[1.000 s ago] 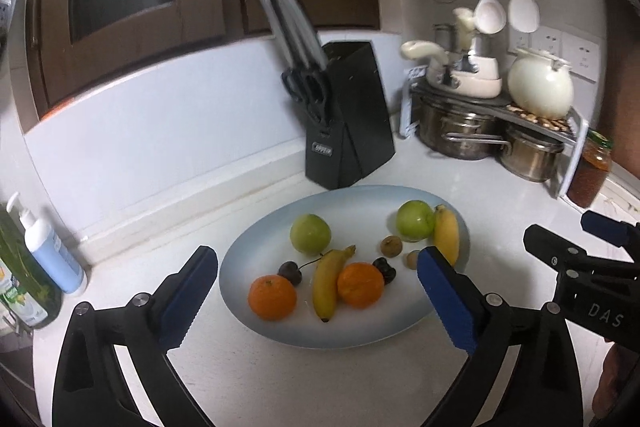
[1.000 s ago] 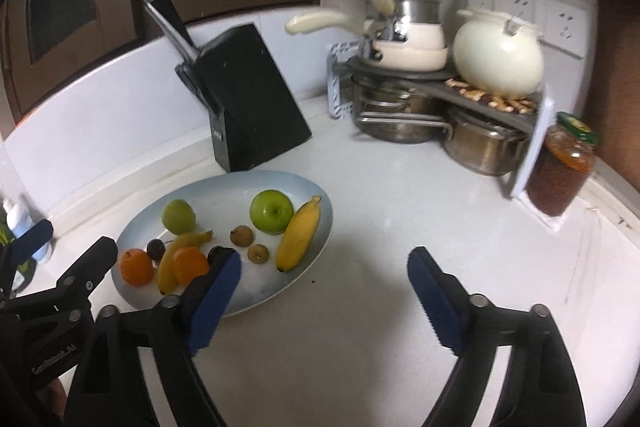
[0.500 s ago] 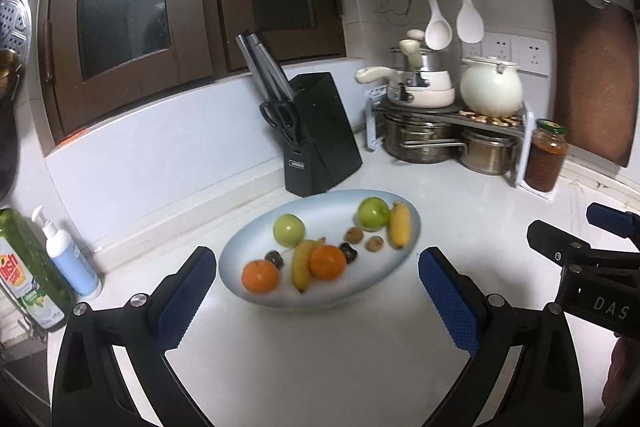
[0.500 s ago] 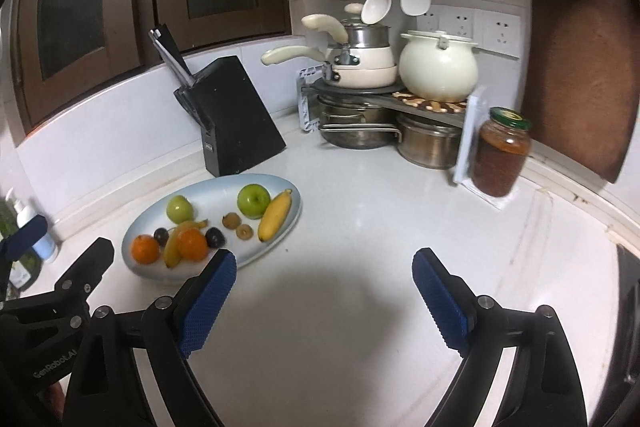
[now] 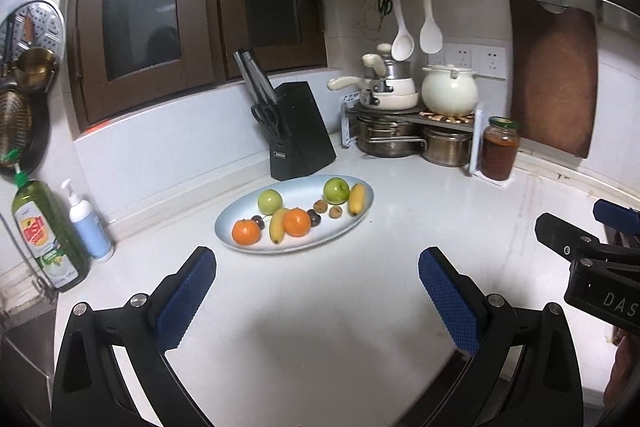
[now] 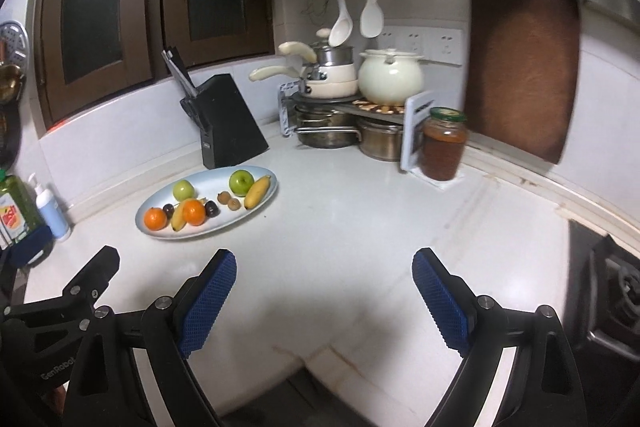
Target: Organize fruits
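Left wrist view: left gripper jaws wide apart, nothing between them, over bare white counter. Oval plate sits well ahead, in front of the black knife block. On the plate: two oranges, a green apple at the back left, a second green apple at the back right, a banana lying between the oranges, another banana at the right end beside the second apple. Several small dark and brown fruits between them; type unclear. Right gripper pokes in at the right edge. Dish soap bottle and pump bottle stand at far left. Pot rack with a cream pot in the corner, jar just beside it, wooden cutting board against the wall.

Right wrist view: right gripper jaws also wide apart, empty, over bare counter. Plate is well ahead and to the left, same fruit layout, all fruit on the plate. Left gripper visible at the lower left. Jar ahead on the right, next to the rack. Dark stove edge at far right.
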`<action>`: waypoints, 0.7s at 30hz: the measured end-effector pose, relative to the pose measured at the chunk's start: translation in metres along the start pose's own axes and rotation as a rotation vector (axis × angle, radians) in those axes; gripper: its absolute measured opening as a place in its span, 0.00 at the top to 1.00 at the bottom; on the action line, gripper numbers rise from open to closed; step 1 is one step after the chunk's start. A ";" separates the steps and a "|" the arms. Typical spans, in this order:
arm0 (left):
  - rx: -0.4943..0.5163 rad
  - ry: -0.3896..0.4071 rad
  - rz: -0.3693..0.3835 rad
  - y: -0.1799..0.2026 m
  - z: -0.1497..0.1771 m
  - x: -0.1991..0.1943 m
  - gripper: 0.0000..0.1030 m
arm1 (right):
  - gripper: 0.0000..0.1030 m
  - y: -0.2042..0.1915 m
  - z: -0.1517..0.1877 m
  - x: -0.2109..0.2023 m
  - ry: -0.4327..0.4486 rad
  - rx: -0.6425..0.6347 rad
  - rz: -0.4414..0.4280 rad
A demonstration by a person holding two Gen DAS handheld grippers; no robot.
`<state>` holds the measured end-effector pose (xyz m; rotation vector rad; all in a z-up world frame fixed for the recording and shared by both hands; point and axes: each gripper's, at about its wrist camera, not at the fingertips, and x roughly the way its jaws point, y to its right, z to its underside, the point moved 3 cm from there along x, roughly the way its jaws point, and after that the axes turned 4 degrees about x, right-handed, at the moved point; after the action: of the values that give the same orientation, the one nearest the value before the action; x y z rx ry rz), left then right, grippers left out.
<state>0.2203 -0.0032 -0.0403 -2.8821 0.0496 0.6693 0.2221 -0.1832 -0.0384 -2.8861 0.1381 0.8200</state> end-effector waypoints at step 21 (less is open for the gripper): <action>-0.008 0.076 0.011 0.032 0.022 -0.124 0.00 | 0.05 0.053 0.039 -0.139 0.128 0.023 0.109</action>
<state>0.0973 -0.0320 -0.0111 -2.9158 0.0734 0.5636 0.0775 -0.2220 -0.0039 -2.9305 0.3182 0.6455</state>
